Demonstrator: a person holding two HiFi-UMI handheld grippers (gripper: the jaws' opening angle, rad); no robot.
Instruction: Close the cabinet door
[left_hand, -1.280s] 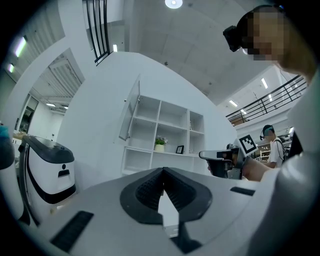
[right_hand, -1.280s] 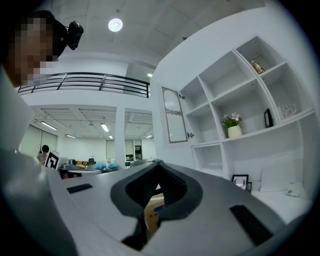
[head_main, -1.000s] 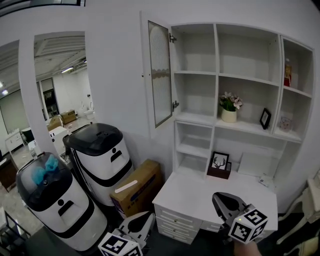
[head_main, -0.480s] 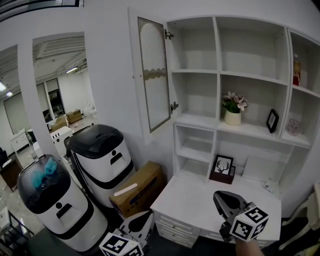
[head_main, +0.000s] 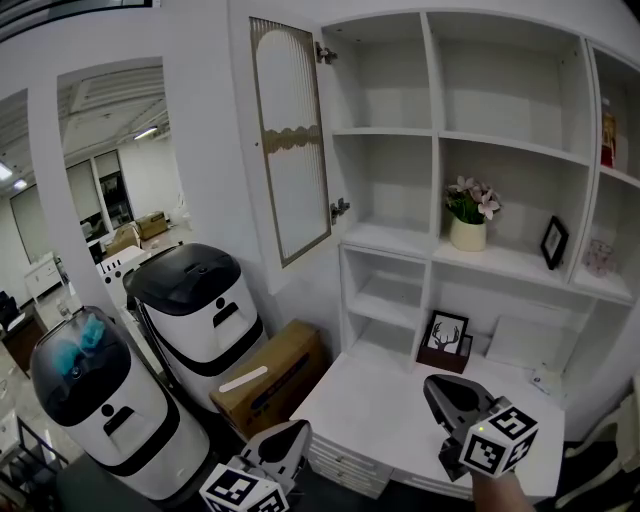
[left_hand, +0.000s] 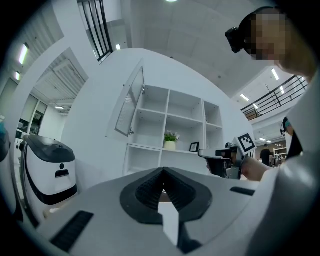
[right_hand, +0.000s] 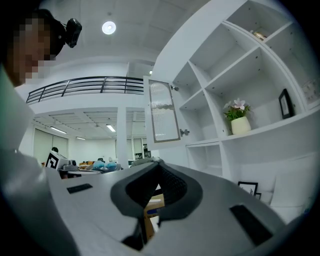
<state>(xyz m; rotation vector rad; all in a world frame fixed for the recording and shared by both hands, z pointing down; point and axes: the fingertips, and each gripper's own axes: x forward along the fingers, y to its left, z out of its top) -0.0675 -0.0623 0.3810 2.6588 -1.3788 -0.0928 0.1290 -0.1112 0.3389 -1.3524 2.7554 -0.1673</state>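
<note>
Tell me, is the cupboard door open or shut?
Open. The cabinet door sticks out from the white shelf unit, hinged at its right edge, and the shelves behind it are uncovered.

Brightness: even, cool white indoor light; the white shelves (head_main: 432, 90) are not blown out.
Sources: a round ceiling lamp (right_hand: 109, 27) at 11 o'clock in the right gripper view and a strip light (left_hand: 23, 53) at 10 o'clock in the left gripper view (both flare slightly).
Shadows: soft, deepest inside the shelf compartments.
Distortion: strong fisheye, with black corners in the gripper views.
Focus: the left gripper (left_hand: 162, 172) and right gripper (right_hand: 159, 165) are soft up close.
</note>
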